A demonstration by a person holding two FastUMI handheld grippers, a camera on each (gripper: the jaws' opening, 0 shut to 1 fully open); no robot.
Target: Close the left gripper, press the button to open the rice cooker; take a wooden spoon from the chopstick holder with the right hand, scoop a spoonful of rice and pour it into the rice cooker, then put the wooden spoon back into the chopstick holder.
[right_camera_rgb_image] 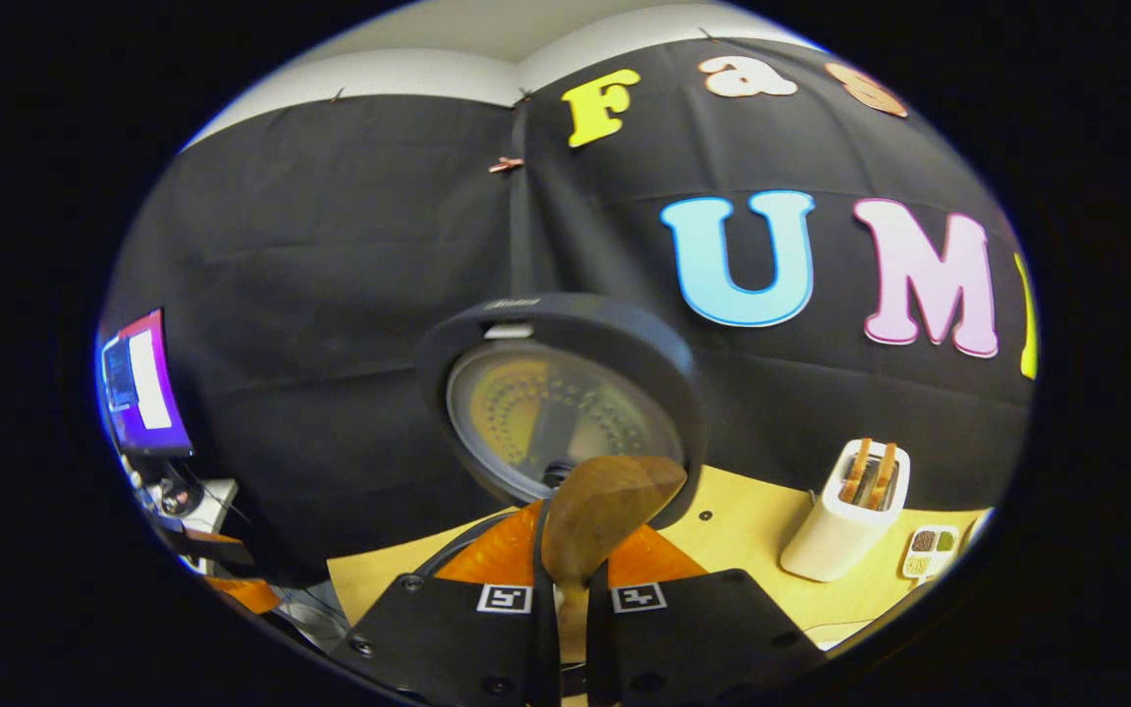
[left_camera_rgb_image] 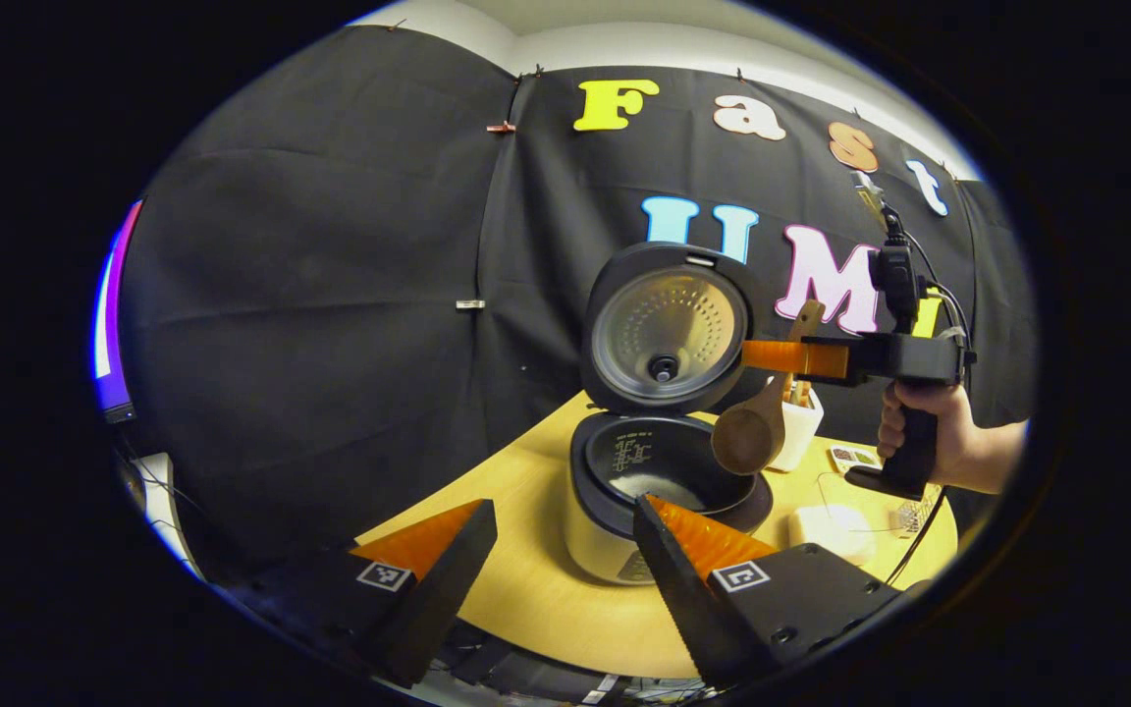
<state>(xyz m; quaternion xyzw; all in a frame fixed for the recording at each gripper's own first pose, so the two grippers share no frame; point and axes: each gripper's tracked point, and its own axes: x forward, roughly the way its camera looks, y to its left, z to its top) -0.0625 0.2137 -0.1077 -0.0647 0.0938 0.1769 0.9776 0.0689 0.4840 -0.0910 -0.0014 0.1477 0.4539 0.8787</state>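
Holding the spoon (left_camera_rgb_image: 752,432) bowl-down beside the open cooker (left_camera_rgb_image: 659,481), right jaws (left_camera_rgb_image: 772,355) clamped on its handle.
Left jaws (left_camera_rgb_image: 565,550) gape empty before the cooker near the desk (left_camera_rgb_image: 526,589) edge; smooth wooden handle slants upward; white holder (left_camera_rgb_image: 801,427) just behind, dimpled metal lid (left_camera_rgb_image: 669,329) upright.

Spoon (left_camera_rgb_image: 750,432) above open cooker (left_camera_rgb_image: 659,476)
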